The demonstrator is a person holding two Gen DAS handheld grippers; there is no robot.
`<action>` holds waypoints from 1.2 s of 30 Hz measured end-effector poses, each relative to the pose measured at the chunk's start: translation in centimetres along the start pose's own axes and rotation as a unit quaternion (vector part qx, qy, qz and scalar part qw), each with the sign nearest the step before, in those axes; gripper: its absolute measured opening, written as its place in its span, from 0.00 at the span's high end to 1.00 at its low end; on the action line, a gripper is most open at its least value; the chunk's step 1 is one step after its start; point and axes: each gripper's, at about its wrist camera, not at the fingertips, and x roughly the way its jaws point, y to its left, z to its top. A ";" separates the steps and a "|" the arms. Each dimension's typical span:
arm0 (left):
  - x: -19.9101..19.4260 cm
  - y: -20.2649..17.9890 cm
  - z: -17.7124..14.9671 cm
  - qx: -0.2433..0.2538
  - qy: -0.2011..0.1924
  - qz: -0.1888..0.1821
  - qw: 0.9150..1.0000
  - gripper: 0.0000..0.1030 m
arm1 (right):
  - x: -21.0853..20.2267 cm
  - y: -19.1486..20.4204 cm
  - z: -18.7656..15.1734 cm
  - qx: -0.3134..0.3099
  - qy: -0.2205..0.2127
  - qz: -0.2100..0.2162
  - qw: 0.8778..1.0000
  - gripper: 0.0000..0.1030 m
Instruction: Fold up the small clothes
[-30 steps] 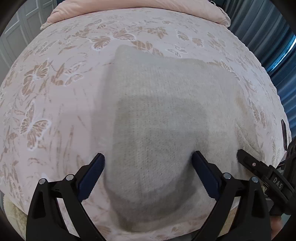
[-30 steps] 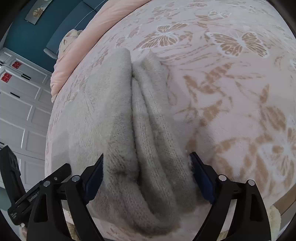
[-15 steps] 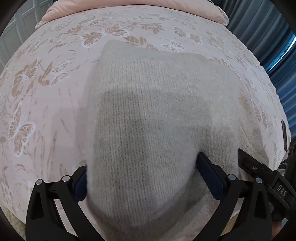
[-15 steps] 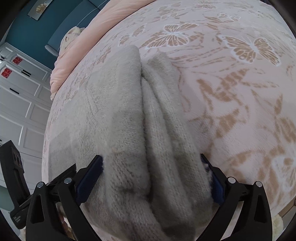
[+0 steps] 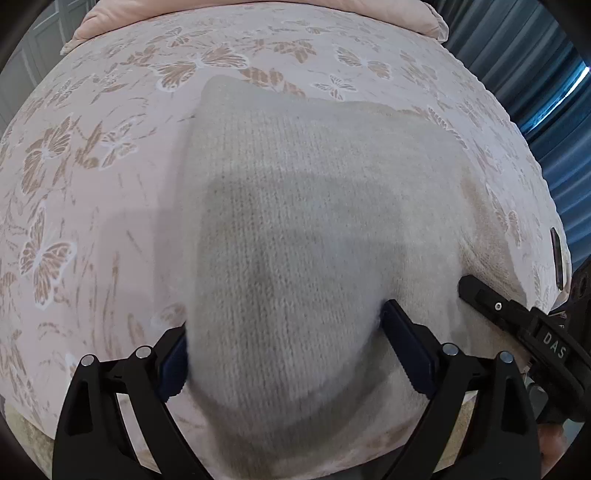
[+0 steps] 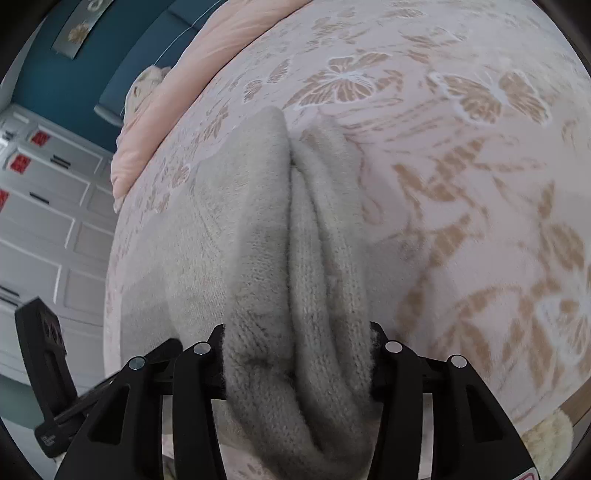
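Observation:
A cream knitted garment (image 5: 314, 221) lies on the bed. In the left wrist view its near edge bulges up between the fingers of my left gripper (image 5: 284, 350), whose jaws stand wide apart around the cloth. In the right wrist view the garment (image 6: 295, 258) is bunched into thick folds, and my right gripper (image 6: 295, 354) is shut on that bunched edge. The right gripper's finger also shows at the right of the left wrist view (image 5: 517, 317), beside the garment's edge.
The bed has a pink cover with tan butterflies (image 5: 92, 184). A pink pillow (image 5: 258, 3) lies at the far end. Blue curtains (image 5: 535, 92) hang on the right. White cabinets (image 6: 44, 221) and a teal wall stand to the left in the right wrist view.
The right gripper has closed from wide open onto the bunched folds. The left gripper has moved forward so the garment's edge now fills the space between its fingers.

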 end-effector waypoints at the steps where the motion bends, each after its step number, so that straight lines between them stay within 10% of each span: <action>1: -0.1 0.1 -0.1 -0.002 0.000 0.001 1.000 0.12 | 0.0 -0.2 0.0 0.007 0.003 0.004 1.000 0.51; 12: -3.8 2.7 -1.8 -0.029 -0.035 0.013 0.999 0.10 | -3.2 1.7 -0.8 -0.062 -0.041 -0.054 0.996 0.33; 13: -3.8 2.8 -1.9 -0.033 -0.033 0.011 0.999 0.10 | -2.8 1.9 -0.9 -0.068 -0.039 -0.060 0.995 0.39; 14: -3.8 2.9 -2.0 -0.037 -0.031 0.008 0.999 0.10 | -2.4 2.1 -1.0 -0.074 -0.034 -0.057 0.995 0.65; 19: -4.3 2.5 -2.1 -0.027 -0.039 0.009 0.999 0.10 | -4.5 3.2 -0.9 -0.102 -0.074 -0.041 0.991 0.74; 26: -1.5 3.4 -1.6 -0.070 -0.018 -0.024 0.997 0.07 | -2.3 0.3 -1.0 -0.076 -0.035 -0.069 0.994 0.32; 31: 1.0 3.1 -1.5 -0.068 -0.002 -0.047 0.997 0.04 | 0.5 -1.2 -0.7 -0.021 0.009 -0.018 1.000 0.23; 34: 1.7 3.0 -1.2 -0.082 0.014 -0.066 0.994 0.07 | 0.7 -1.5 -0.6 0.009 -0.002 0.018 1.000 0.57; 36: 0.7 2.1 -0.7 -0.064 0.013 -0.060 0.996 0.30 | -0.8 -0.1 -0.1 -0.002 -0.014 0.034 0.999 0.64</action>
